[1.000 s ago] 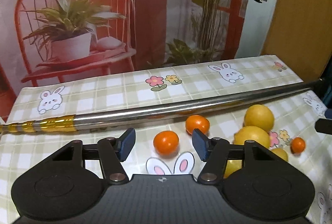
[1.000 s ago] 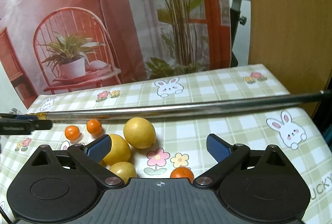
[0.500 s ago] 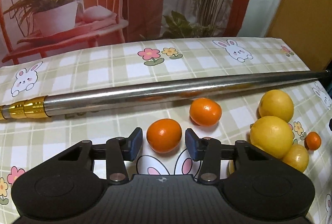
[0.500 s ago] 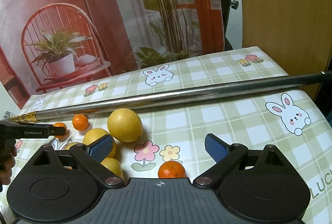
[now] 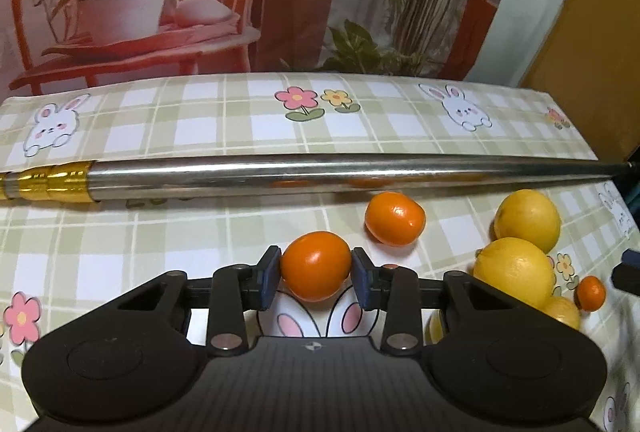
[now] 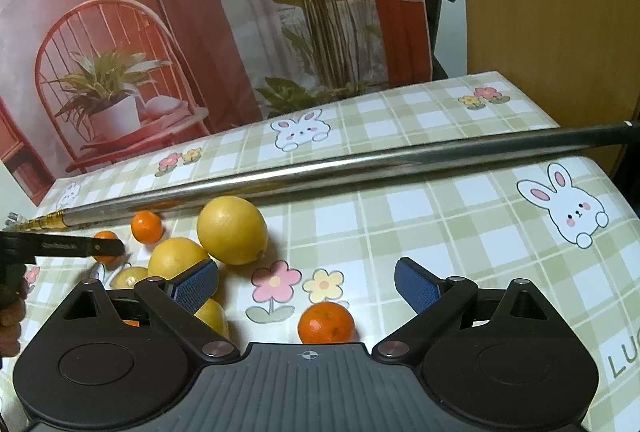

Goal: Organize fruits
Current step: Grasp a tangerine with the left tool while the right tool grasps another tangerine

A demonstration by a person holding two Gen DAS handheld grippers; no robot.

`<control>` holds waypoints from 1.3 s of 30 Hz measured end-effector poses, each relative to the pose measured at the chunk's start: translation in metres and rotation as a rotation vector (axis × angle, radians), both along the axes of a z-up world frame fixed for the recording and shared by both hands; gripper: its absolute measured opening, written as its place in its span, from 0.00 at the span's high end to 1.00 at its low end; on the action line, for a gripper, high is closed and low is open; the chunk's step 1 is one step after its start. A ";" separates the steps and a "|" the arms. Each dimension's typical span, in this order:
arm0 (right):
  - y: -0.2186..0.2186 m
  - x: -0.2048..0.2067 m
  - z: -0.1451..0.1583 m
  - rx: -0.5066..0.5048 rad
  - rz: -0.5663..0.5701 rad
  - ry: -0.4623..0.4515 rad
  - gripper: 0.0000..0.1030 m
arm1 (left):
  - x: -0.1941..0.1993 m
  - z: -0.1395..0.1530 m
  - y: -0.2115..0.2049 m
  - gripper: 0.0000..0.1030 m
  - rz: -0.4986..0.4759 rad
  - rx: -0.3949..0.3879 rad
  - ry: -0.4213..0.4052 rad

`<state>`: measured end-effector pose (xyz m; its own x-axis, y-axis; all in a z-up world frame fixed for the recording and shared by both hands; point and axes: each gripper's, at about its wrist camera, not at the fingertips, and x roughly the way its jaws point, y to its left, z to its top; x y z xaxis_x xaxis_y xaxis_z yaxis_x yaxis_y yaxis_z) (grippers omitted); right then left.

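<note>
Left wrist view: the left tongs are closing on a small orange, and both blue pads already touch its sides. The fruit sits on the table over a printed rabbit's ears. A second small orange lies just beyond, to the right, apart from the tongs. A long metal pole with a gold-banded end lies across the table behind both. At right, two large lemons touch each other; a smaller lemon and a tiny orange lie beside them.

Right wrist view: the right tongs stand wide apart with nothing clamped. Another small orange rests on the table near the tongs' base, between the two fingers but touched by neither. The left finger's pad is just in front of a lemon; whether it touches cannot be told. The largest lemon lies beyond it, close to the pole. At far left, the other tongs' finger crosses in front of the held orange, and a person's hand shows at the edge.
</note>
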<state>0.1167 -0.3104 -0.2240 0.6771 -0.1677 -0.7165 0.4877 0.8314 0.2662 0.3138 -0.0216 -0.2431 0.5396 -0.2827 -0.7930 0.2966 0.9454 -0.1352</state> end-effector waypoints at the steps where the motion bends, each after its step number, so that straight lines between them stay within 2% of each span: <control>1: -0.001 -0.001 -0.002 0.005 0.000 0.004 0.09 | -0.004 0.002 0.002 0.61 0.006 0.002 -0.007; 6: -0.005 -0.010 -0.010 0.023 -0.008 0.025 0.10 | -0.028 0.021 0.017 0.62 0.036 -0.015 -0.052; 11: -0.005 -0.019 -0.020 0.021 -0.001 0.048 0.18 | -0.054 0.035 0.029 0.62 0.054 -0.033 -0.091; 13: -0.003 -0.019 -0.023 0.015 0.012 0.056 0.25 | -0.062 0.038 0.032 0.62 0.059 -0.037 -0.097; 16: 0.003 -0.015 -0.029 -0.016 0.044 0.076 0.32 | -0.070 0.039 0.037 0.62 0.075 -0.054 -0.094; 20: 0.017 -0.005 -0.036 -0.083 0.099 0.101 0.38 | -0.070 0.038 0.038 0.62 0.091 -0.053 -0.078; 24: 0.016 0.003 -0.038 -0.102 0.072 0.103 0.41 | -0.076 0.045 0.037 0.62 0.089 -0.070 -0.090; 31: 0.007 0.005 -0.039 -0.051 0.005 0.083 0.51 | -0.102 0.053 0.038 0.62 0.068 -0.086 -0.095; 39: 0.009 0.004 -0.038 -0.064 0.003 0.098 0.61 | -0.134 0.051 0.049 0.62 0.066 -0.099 -0.076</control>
